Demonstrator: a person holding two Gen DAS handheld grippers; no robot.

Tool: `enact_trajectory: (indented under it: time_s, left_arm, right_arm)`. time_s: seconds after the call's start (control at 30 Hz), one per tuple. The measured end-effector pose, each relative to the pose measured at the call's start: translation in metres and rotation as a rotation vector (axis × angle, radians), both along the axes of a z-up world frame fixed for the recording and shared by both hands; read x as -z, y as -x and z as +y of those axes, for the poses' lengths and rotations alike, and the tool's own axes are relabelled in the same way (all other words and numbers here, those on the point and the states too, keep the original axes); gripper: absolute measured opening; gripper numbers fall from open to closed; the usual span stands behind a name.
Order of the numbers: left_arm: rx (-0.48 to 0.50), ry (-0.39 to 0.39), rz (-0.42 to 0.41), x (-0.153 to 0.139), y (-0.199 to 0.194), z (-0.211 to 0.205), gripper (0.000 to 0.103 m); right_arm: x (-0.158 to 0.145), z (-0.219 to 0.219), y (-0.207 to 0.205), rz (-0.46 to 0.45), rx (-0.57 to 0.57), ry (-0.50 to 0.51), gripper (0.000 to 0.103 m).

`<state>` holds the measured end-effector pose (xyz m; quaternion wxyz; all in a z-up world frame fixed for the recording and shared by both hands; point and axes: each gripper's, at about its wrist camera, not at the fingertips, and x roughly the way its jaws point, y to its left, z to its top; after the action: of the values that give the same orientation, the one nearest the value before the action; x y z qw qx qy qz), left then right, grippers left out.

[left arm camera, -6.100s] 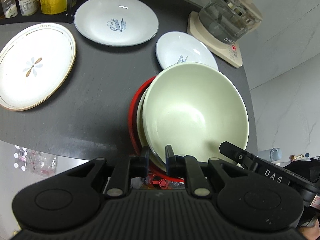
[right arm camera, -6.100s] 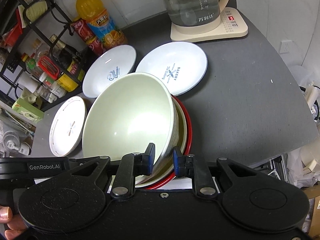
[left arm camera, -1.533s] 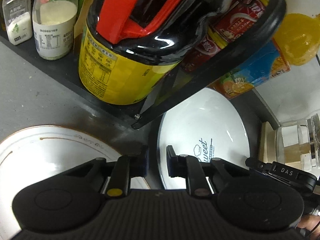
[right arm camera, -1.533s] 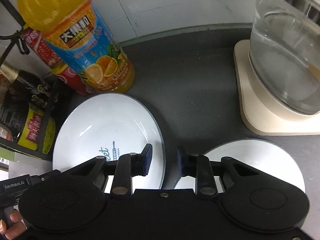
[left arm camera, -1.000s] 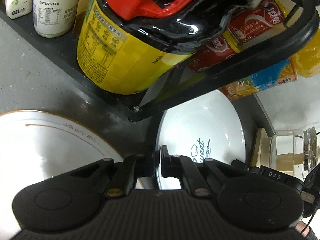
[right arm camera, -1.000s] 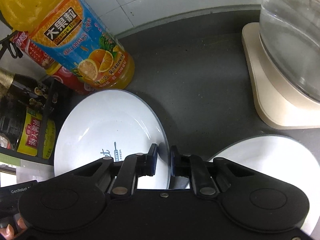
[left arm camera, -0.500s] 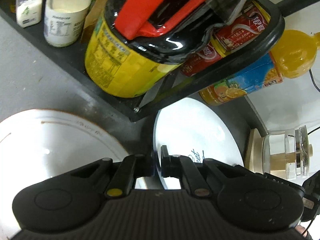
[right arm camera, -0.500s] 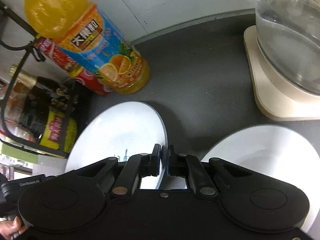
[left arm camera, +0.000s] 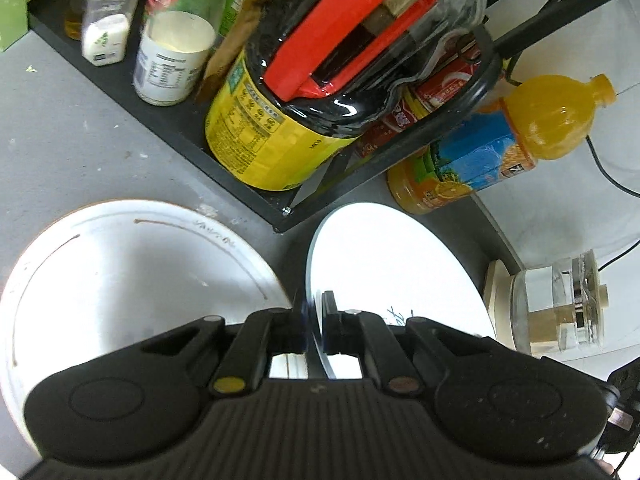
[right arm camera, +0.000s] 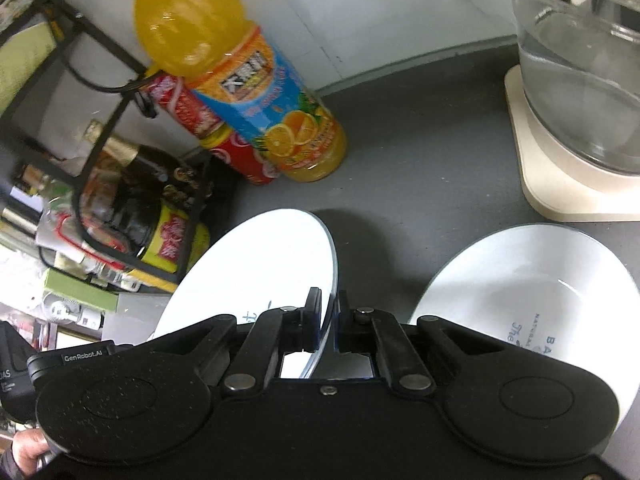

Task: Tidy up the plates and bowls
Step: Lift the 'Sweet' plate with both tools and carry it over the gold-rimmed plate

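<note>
Both grippers hold one white plate with blue lettering (left arm camera: pixel 392 272) (right arm camera: pixel 260 268), lifted off the grey counter and tilted. My left gripper (left arm camera: pixel 312 324) is shut on its left rim, and my right gripper (right arm camera: pixel 326 320) is shut on its right rim. A gold-rimmed white plate (left arm camera: pixel 132 276) lies on the counter to the left in the left wrist view. Another white plate with blue print (right arm camera: pixel 532 288) lies to the right in the right wrist view.
A black wire rack (left arm camera: pixel 360 160) with a yellow-labelled soy sauce jug (left arm camera: pixel 288 120), jars and cans stands right behind. An orange juice bottle (right arm camera: pixel 248 92) stands by the wall. A glass kettle on a cream base (right arm camera: pixel 572 128) is at the right. A hand (right arm camera: pixel 24 452) holds the other gripper.
Both grippers went from open to shut on the lettered plate's rims, then rose with it; the plate now hangs tilted above the counter and the rack looks farther off.
</note>
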<state>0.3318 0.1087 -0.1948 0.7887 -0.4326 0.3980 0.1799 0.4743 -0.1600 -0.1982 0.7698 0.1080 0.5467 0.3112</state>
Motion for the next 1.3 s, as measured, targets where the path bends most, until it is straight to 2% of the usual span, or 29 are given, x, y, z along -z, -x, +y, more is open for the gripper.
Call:
enact_trajectory:
  time_s: [0.53,1.3]
  left_arm:
    - [-0.055,-0.023,0.001,-0.018,0.055,-0.007,0.003]
    - [-0.185,-0.014,0.038,-0.005,0.125,0.017,0.003]
  right_arm:
    - [-0.012,-0.006,0.036,-0.002,-0.089,-0.042,0.007]
    - [-0.015,0.053,0.075,-0.017,-0.264,0.001,0.007]
